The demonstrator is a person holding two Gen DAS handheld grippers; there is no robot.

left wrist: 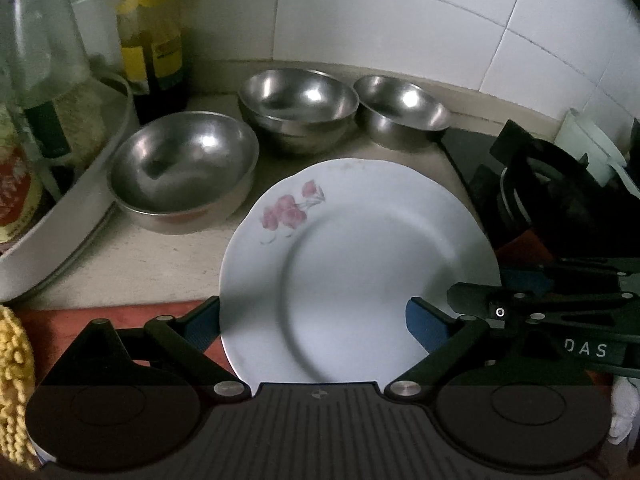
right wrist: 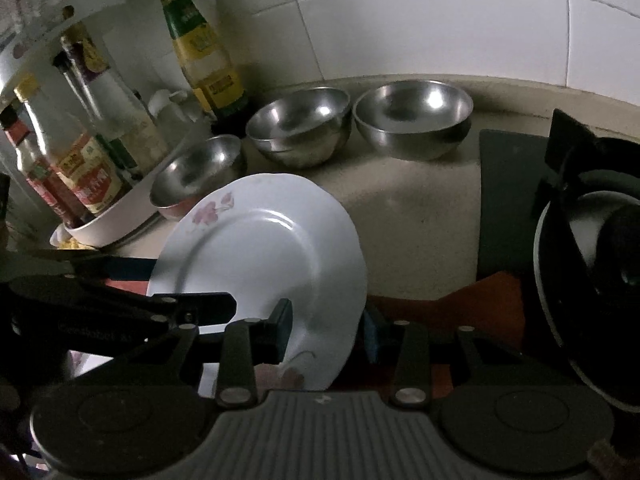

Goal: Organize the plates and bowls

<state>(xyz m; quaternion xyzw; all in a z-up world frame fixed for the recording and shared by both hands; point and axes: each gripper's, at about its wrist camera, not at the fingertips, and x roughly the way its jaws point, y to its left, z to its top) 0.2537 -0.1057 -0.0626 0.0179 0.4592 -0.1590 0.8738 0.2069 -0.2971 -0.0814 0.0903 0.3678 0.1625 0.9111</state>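
A white plate with pink flowers is held tilted above the counter. My right gripper is shut on the plate at its lower rim. My left gripper is open, its blue pads on either side of the plate; the plate fills the gap between them. Three steel bowls stand behind: one at left, a stacked one in the middle, one at right. They also show in the right wrist view: left, middle, right.
A white tray with sauce bottles stands at the left. A black gas stove is at the right. A red board lies under the grippers. A yellow cloth is at far left. Tiled wall behind.
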